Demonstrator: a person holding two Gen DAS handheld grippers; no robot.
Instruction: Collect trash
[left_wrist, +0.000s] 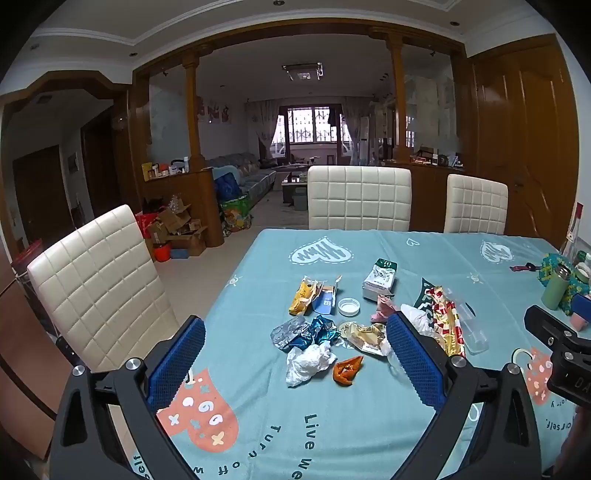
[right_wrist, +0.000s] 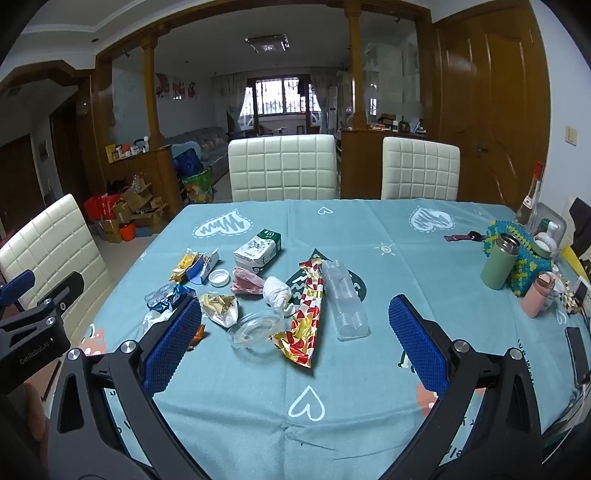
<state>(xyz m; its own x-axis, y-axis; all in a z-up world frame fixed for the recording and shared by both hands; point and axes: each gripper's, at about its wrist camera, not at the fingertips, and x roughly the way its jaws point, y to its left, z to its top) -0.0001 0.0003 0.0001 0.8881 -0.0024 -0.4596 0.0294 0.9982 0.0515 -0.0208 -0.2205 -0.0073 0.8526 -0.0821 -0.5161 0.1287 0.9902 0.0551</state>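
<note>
Trash (right_wrist: 258, 291), crumpled wrappers and clear plastic, lies ahead of our left tongs (left_wrist: 295, 334) and right tongs (right_wrist: 295, 314); both gape wide, empty.

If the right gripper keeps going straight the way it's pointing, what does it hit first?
Probably the red-and-gold foil wrapper, which lies centred between the open right gripper fingers, with the clear plastic lid just beside it. Depth is hard to judge.
</note>
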